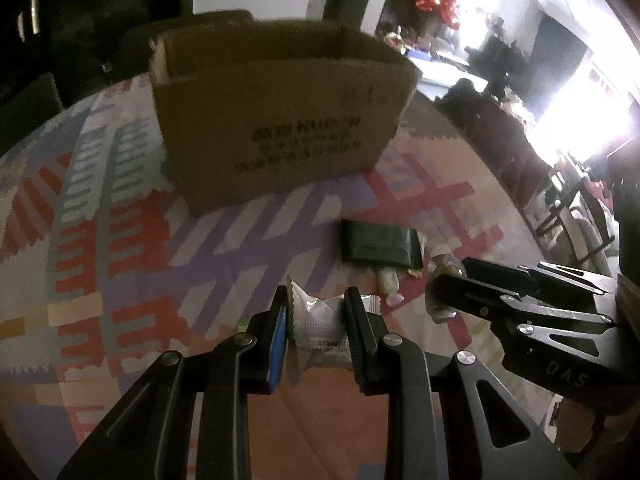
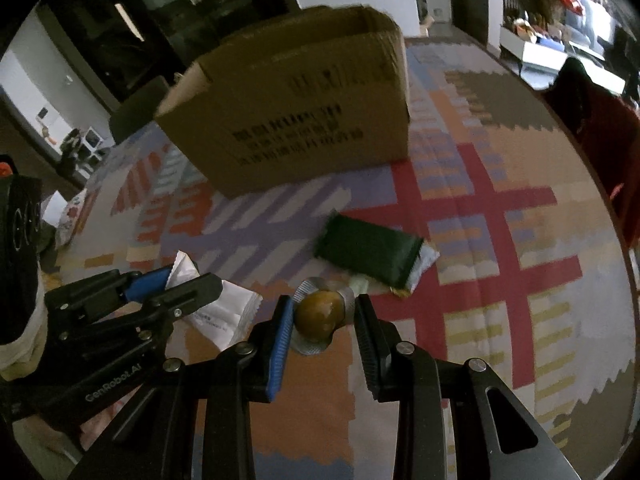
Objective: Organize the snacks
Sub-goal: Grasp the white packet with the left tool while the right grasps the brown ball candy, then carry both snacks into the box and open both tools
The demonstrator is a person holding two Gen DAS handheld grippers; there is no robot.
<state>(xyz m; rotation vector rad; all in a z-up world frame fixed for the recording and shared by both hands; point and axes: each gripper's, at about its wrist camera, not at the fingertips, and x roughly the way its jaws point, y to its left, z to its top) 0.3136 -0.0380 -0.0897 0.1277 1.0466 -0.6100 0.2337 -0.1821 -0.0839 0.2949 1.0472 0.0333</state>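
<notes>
My left gripper (image 1: 318, 320) is shut on a white snack packet (image 1: 320, 326) and holds it above the patterned tablecloth (image 1: 120, 264); it also shows in the right wrist view (image 2: 176, 284) with the packet (image 2: 224, 312). My right gripper (image 2: 320, 320) is shut on a brown, clear-wrapped round snack (image 2: 320, 316); in the left wrist view it (image 1: 438, 292) is at the right. An open cardboard box (image 1: 276, 116) (image 2: 296, 112) stands ahead of both. A dark green packet (image 1: 380, 244) (image 2: 368, 252) lies between the grippers and the box.
A small pale snack (image 1: 388, 282) lies partly under the green packet's near edge. The round table's edge (image 2: 612, 208) curves along the right. Dark chairs (image 1: 492, 136) stand beyond it.
</notes>
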